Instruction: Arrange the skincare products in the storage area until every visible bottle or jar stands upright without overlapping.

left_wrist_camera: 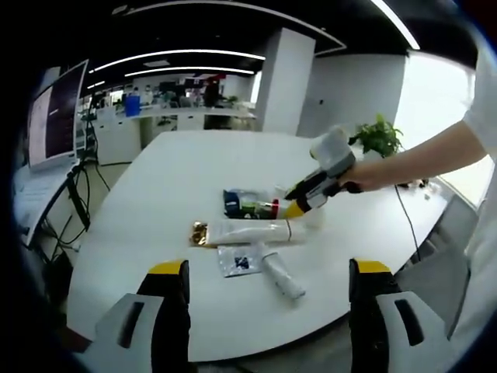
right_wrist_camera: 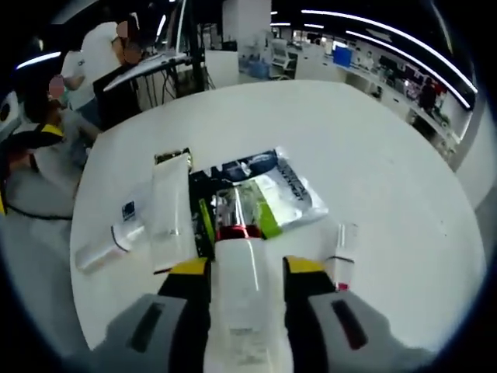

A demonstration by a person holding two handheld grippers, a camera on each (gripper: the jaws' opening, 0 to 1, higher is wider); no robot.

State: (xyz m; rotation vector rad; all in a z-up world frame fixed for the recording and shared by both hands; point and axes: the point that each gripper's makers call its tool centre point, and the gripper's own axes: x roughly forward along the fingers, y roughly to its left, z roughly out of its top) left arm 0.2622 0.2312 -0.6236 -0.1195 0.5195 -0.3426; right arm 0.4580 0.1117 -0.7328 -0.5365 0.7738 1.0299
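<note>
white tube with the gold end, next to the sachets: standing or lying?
Lying. In the left gripper view the white tube stretches flat along the table, gold end toward the monitor side; the right tool hovers beside it.

Bright ceiling light strips [left_wrist_camera: 186, 54] and a blown-out window [left_wrist_camera: 435, 101] glare on the white table [left_wrist_camera: 178, 186]; fisheye edges bend, slightly soft.
</note>
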